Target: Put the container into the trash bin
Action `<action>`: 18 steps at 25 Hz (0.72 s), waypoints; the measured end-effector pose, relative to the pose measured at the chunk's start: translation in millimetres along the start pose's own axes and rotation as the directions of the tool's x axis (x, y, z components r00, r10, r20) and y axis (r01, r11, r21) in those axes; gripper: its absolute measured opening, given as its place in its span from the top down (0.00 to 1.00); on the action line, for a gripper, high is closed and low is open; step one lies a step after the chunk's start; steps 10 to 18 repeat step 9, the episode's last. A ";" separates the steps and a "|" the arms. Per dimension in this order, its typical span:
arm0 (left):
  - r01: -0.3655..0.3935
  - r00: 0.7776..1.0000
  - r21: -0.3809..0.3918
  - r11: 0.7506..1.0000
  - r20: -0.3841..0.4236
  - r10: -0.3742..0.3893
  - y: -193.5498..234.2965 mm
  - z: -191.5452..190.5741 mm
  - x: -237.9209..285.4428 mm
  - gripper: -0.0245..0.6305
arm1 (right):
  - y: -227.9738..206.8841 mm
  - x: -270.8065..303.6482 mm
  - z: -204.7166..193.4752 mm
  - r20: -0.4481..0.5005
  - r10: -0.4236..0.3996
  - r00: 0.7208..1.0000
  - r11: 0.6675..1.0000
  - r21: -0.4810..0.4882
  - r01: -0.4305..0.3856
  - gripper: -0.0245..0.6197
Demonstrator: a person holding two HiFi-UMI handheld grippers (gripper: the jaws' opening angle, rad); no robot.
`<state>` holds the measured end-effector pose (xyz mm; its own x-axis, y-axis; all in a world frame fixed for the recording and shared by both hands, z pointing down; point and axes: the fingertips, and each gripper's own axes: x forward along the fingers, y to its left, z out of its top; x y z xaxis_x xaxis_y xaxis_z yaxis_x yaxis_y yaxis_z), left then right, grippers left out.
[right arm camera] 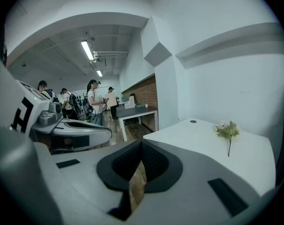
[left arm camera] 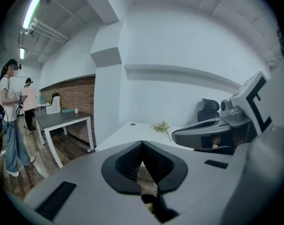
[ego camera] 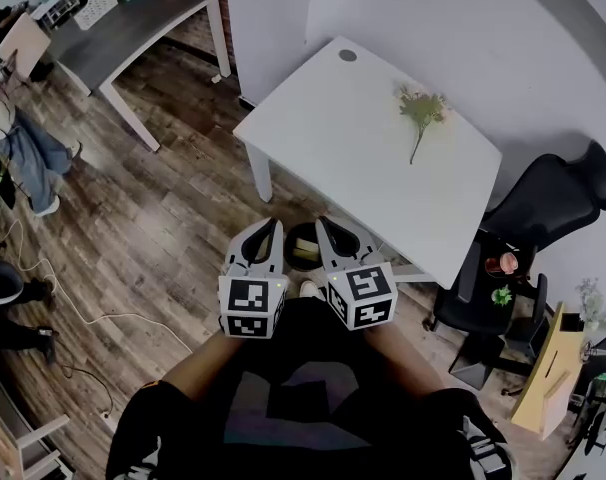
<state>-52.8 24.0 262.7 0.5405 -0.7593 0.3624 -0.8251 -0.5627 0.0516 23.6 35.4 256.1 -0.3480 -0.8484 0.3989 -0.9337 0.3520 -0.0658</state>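
A small black trash bin (ego camera: 303, 245) stands on the wood floor by the near corner of the white table (ego camera: 363, 138). Something pale yellowish lies inside it; I cannot tell what it is. Both grippers hang side by side above the bin, close to my body. The left gripper (ego camera: 274, 223) (left arm camera: 142, 143) is shut with its jaws meeting at the tips and nothing between them. The right gripper (ego camera: 321, 222) (right arm camera: 142, 142) is shut and empty too. Each gripper view shows the other gripper alongside.
A green flower sprig (ego camera: 421, 113) (right arm camera: 227, 131) lies on the white table. A black office chair (ego camera: 543, 208) stands at the right. At the far left is a grey desk (ego camera: 133, 28). People stand at the left (ego camera: 28, 153) (left arm camera: 8, 116). Cables (ego camera: 73, 313) trail over the floor.
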 end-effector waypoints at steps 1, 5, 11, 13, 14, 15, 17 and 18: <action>0.001 1.000 -0.002 1.000 0.003 -0.001 0.8 -0.7 -0.5 0.95 | 1.2 0.3 0.3 0.002 -0.001 1.000 1.000 -0.001 0.001 0.94; 0.000 1.000 0.002 1.000 0.017 0.000 1.6 -0.3 -1.7 0.95 | 3.0 0.0 1.1 0.011 -0.004 1.000 1.000 -0.005 0.004 0.94; -0.001 1.000 0.008 1.000 0.019 0.001 1.5 1.8 -1.1 0.95 | 2.1 0.5 1.6 0.017 -0.005 1.000 1.000 -0.008 0.006 0.94; -0.001 1.000 0.008 1.000 0.019 0.001 1.5 1.8 -1.1 0.95 | 2.1 0.5 1.6 0.017 -0.005 1.000 1.000 -0.008 0.006 0.94; -0.001 1.000 0.008 1.000 0.019 0.001 1.5 1.8 -1.1 0.95 | 2.1 0.5 1.6 0.017 -0.005 1.000 1.000 -0.008 0.006 0.94; -0.001 1.000 0.008 1.000 0.019 0.001 1.5 1.8 -1.1 0.95 | 2.1 0.5 1.6 0.017 -0.005 1.000 1.000 -0.008 0.006 0.94; -0.001 1.000 0.008 1.000 0.019 0.001 1.5 1.8 -1.1 0.95 | 2.1 0.5 1.6 0.017 -0.005 1.000 1.000 -0.008 0.006 0.94; -0.001 1.000 0.008 1.000 0.019 0.001 1.5 1.8 -1.1 0.95 | 2.1 0.5 1.6 0.017 -0.005 1.000 1.000 -0.008 0.006 0.94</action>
